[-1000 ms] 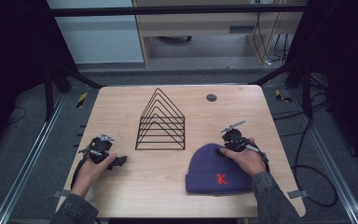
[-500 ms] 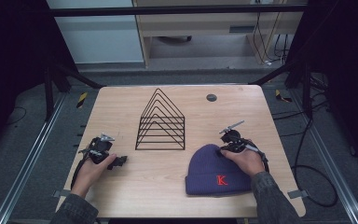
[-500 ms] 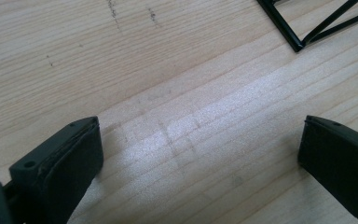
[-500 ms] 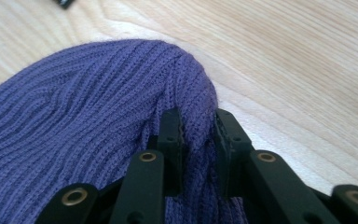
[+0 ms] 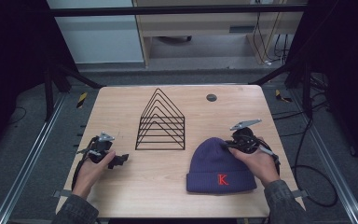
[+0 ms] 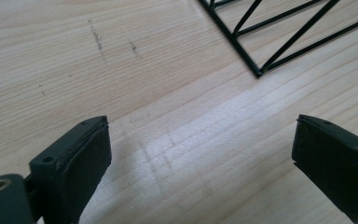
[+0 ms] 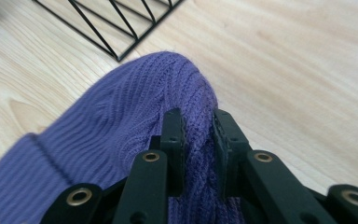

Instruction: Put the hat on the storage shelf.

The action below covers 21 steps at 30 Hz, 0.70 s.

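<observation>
One purple knit beanie (image 5: 219, 165) with a red K lies on the bench (image 5: 168, 196), just to the right of the single black wire rack (image 5: 161, 122) and nearer the person than it. The right hand-held gripper (image 7: 194, 140) has just been closing and now pinches a fold of knit at the beanie's crown, on the side facing away from the rack; its jaws stand nearly together with the wool squeezed between them. So the grasp looks done, while the cuff rests flat on the wood, and lifting and carrying the beanie, perhaps toward the rack, is all to come. The left hand-held gripper (image 6: 200, 154), out to the left of the rack, has its jaws spread wide over bare wood, gripping nothing. One small dark disc (image 5: 211, 97) sits beyond the rack, to its right
</observation>
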Tool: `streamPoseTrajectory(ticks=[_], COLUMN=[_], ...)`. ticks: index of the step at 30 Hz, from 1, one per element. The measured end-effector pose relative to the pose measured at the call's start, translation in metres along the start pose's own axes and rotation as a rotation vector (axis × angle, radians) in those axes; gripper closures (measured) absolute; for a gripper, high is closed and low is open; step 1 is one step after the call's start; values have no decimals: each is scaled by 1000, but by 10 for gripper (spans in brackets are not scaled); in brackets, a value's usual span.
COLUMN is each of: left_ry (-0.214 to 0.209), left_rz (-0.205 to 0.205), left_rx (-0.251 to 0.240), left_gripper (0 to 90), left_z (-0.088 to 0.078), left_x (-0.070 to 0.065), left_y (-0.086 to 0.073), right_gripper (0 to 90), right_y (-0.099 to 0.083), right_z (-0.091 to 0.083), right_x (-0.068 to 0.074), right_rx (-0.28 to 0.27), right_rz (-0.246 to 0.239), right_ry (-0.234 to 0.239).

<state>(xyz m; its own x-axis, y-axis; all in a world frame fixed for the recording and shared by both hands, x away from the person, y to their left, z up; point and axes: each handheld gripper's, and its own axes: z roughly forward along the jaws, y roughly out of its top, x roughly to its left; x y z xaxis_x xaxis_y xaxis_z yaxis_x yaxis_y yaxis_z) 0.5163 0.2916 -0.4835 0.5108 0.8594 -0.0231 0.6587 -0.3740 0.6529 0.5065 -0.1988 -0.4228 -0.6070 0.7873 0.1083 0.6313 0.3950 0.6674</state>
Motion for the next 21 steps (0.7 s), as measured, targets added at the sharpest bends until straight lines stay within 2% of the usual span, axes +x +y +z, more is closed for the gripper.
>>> streamPoseTrajectory(ticks=[1,3,7,10,11,13,15,19,21], left_ry=[-15,-29,-19,-73,-79,-69,-77,-96,-101], left_rz=[-17,-10,-4,-6,-4,1,5,27,35], left_rx=[-8,-18,-70,-49,-49,-67,-93,-108,-138], left_gripper=[50,52,53,85,93,96,95,93,91], left_z=[-4,-7,-12,-13,-13,-14,-17,-21,-28], left_x=[-2,-7,-10,-9,-9,-9,-10,-13,-16], left_y=[-2,-2,3,1,1,1,1,2,2], right_gripper=[764,763,763,764,764,764,764,766,766], right_y=[0,0,1,3,4,6,9,17,21], right_z=[-3,-10,-24,-33,-35,-41,-45,-55,-59], right_x=[0,3,8,12,13,16,18,22,26], right_rx=[-11,-19,-57,-76,-82,-97,-108,-136,-146], right_rz=[-8,-17,-38,-52,-59,-59,-75,-86,-91], right_ry=[-3,-15,-13,-17,-17,-19,-18,-17,-13])
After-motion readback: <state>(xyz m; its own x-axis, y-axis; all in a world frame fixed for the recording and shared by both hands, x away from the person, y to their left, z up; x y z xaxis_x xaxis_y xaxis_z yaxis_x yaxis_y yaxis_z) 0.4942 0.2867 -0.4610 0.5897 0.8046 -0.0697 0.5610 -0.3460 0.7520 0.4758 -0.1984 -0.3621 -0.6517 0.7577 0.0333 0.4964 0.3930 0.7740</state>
